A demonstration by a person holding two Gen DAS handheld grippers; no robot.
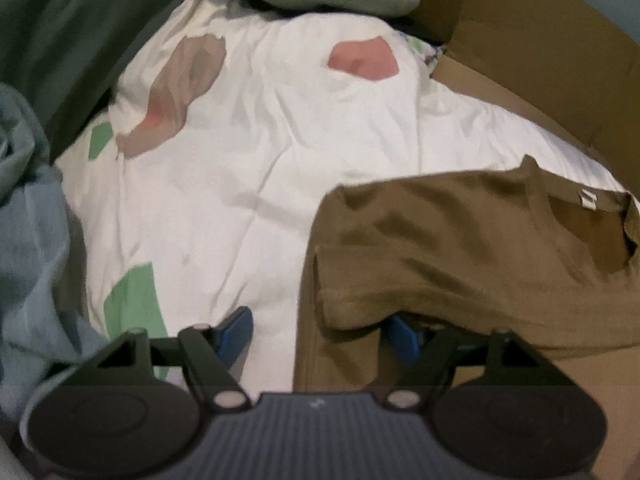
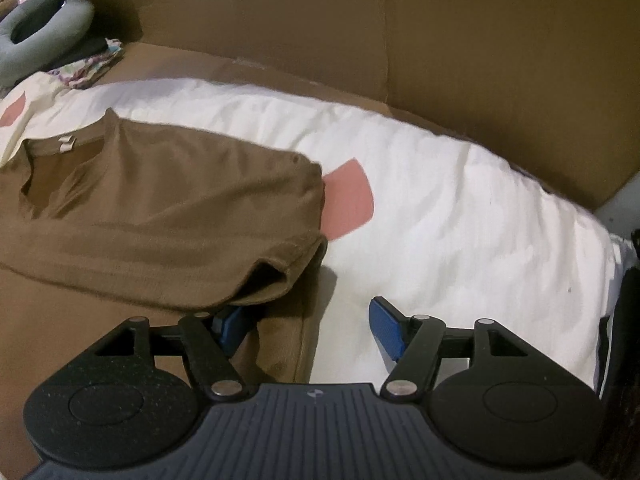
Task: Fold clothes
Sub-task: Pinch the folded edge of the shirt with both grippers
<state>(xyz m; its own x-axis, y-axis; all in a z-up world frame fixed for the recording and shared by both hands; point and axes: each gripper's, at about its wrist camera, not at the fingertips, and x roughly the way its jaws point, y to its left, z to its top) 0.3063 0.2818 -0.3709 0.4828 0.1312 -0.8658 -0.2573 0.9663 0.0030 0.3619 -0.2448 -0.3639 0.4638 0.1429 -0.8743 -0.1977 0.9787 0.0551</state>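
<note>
Left gripper (image 1: 320, 334): jaws stand apart, blue pads visible; the left pad sits over the white sheet, the right pad is partly tucked under the folded sleeve edge of the brown T-shirt (image 1: 460, 252). The pads do not pinch the cloth, so nothing is grasped. Right gripper (image 2: 310, 326): jaws likewise spread, released; its left pad is half hidden beneath the hem of the shirt's other sleeve, its right pad is clear over the sheet. In the right wrist view the brown T-shirt (image 2: 160, 216) lies flat on the white sheet (image 2: 440, 200), neck opening toward the top left, both sleeves turned in over the body. Neck label (image 2: 66, 143): small, pale, sewn inside the collar; any print on it is too blurred to read. The same neck label (image 1: 588, 199) shows in the left wrist view, equally illegible. The sheet carries pink and green patches; one pink patch (image 2: 348, 204) lies just beside the shirt's shoulder. Beyond the sheet stands a cardboard box (image 2: 440, 40) with no readable marking. Loose garments, dark green (image 1: 72, 40) and pale blue (image 1: 32, 260), are heaped at the left edge of the sheet.
</note>
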